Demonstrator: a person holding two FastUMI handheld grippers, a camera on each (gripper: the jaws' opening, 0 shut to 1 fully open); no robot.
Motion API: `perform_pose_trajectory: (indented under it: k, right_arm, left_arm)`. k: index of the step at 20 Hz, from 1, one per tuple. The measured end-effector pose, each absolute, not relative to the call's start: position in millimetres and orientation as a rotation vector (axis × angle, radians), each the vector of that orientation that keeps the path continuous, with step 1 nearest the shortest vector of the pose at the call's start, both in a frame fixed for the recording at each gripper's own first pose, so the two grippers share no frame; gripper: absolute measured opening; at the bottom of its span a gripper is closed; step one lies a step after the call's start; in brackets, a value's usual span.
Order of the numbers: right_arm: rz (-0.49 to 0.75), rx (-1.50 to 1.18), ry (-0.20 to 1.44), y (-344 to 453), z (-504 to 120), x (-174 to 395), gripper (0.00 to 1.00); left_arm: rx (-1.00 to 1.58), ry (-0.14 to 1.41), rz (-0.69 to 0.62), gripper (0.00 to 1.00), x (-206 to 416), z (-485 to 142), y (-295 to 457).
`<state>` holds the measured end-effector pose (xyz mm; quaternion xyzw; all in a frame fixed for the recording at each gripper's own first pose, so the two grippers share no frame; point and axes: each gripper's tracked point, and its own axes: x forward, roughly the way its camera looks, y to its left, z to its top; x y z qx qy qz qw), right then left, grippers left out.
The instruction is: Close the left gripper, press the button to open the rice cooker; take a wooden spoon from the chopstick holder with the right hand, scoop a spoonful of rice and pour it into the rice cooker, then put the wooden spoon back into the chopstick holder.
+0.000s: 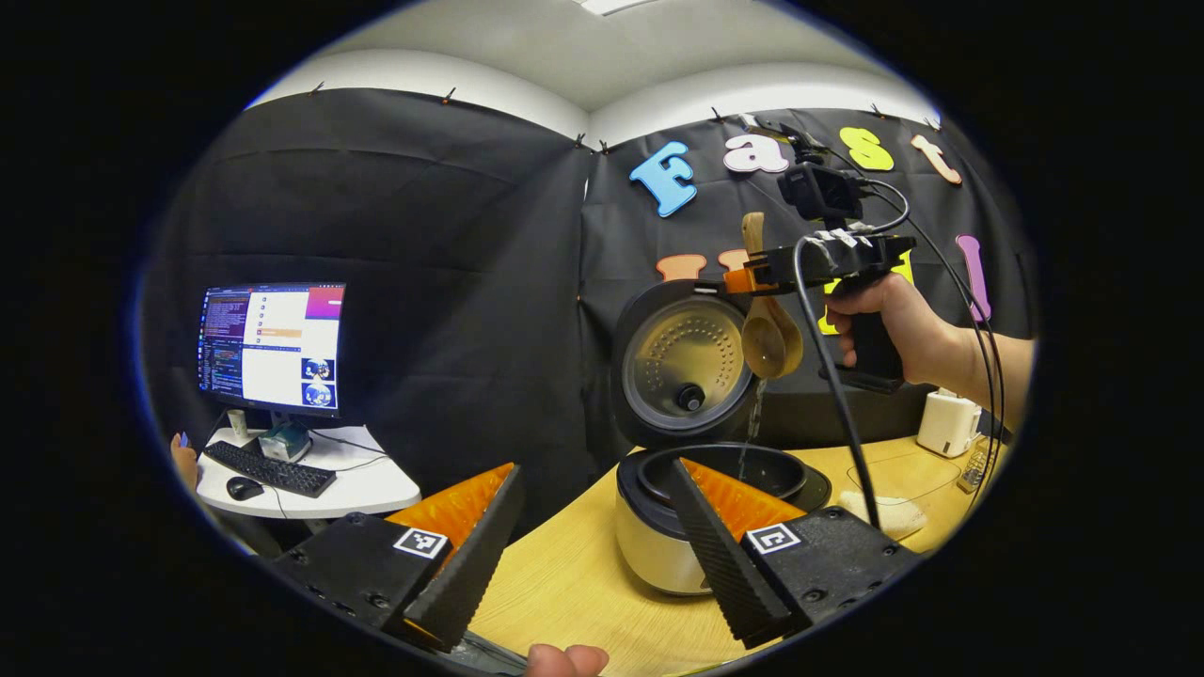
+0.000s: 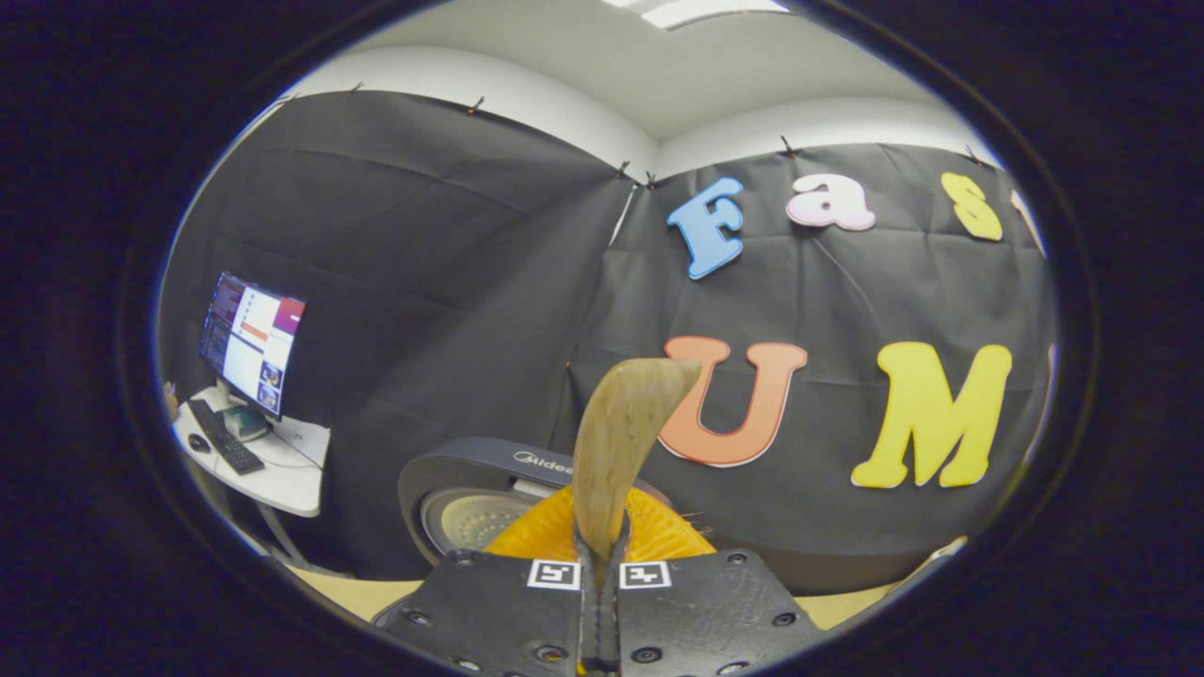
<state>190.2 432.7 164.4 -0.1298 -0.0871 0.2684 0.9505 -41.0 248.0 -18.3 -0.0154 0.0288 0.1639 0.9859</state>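
The rice cooker (image 1: 658, 550) stands open on the wooden table, its lid (image 1: 682, 362) raised upright behind the pot. Above the pot, a hand holds my right gripper (image 1: 752, 277), shut on the wooden spoon (image 1: 771, 334). The spoon hangs bowl-down, and rice grains (image 1: 752, 423) fall from it into the pot. My left gripper (image 1: 594, 470) is open in front of the cooker, nothing between its fingers. In the right gripper view, the right gripper (image 2: 600, 541) clamps the spoon's handle (image 2: 621, 442), which sticks up, with the cooker lid (image 2: 470, 498) below it.
A small heap of rice (image 1: 889, 512) lies on the table to the right of the cooker. A white container (image 1: 948, 423) stands at the far right edge. To the left, a white side table (image 1: 357, 484) carries a monitor (image 1: 273, 348), keyboard and mouse.
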Motion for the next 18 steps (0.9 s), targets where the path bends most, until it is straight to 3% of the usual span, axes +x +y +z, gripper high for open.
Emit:
perform_pose_trajectory:
  k: [5, 10, 18]
  right_arm:
    - [0.568, -0.268, -0.187, 443, 165, 180, 0.0]
    - [0.613, -0.119, -0.082, 439, 152, 178, 0.0]
    - [0.592, 0.148, 0.046, 370, 152, 192, 0.0]
  left_arm:
    - [-0.045, 0.05, 0.332, 0.99, -42, -16, 248]
    - [-0.035, 0.051, 0.345, 0.99, -43, -15, 251]
    - [-0.048, 0.035, 0.271, 0.99, -35, -4, 217]
